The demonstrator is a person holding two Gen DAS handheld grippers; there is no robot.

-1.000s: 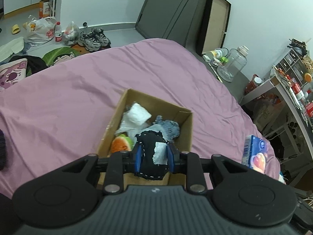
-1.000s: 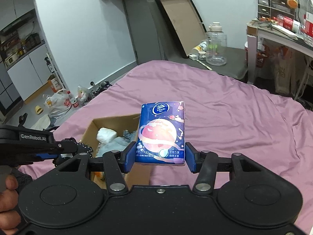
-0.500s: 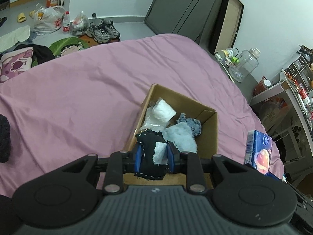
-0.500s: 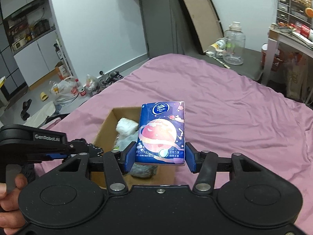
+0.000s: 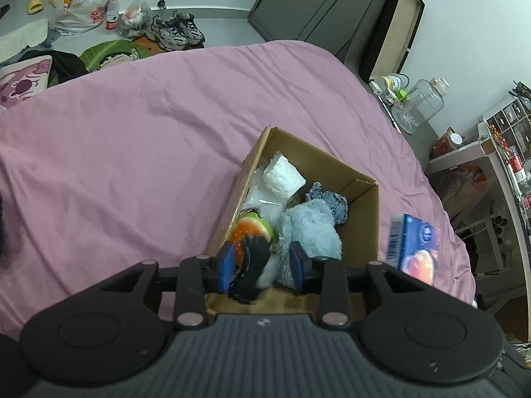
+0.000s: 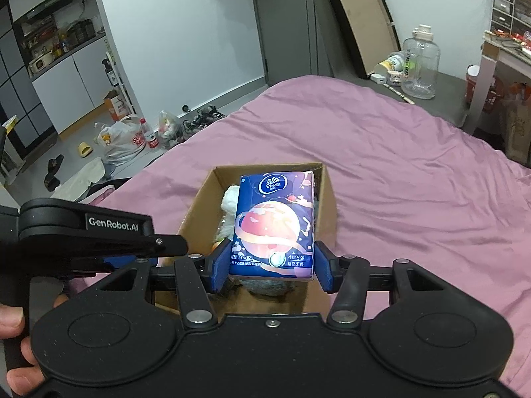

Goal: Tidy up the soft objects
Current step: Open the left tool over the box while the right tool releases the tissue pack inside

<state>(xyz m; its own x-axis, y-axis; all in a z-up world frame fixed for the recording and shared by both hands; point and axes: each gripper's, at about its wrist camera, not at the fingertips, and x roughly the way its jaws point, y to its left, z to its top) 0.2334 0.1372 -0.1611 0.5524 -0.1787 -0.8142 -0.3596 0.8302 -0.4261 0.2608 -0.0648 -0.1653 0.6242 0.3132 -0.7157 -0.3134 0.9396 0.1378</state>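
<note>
Left gripper (image 5: 262,263) jaws opening over cardboard box (image 5: 365,212), black fabric piece (image 5: 252,265) between them; right gripper (image 6: 271,267) clamps Vinda tissue pack (image 6: 273,225).

1. a bed with a pink sheet (image 5: 159,126) fills the middle of the room.
2. beyond the bed's far edge lies a grey floor (image 6: 66,152) strewn with plastic bags (image 5: 79,13), sneakers (image 5: 176,30) and a yellow slipper (image 5: 35,5).
3. white walls (image 6: 172,26) rise behind the bed, with a dark grey wardrobe (image 5: 318,3) against them.
4. right of the bed stands a low grey ledge with a clear water jug (image 6: 419,63); a framed board (image 6: 358,23) leans behind it.
5. white cabinets (image 6: 63,89) line the far left.
</note>
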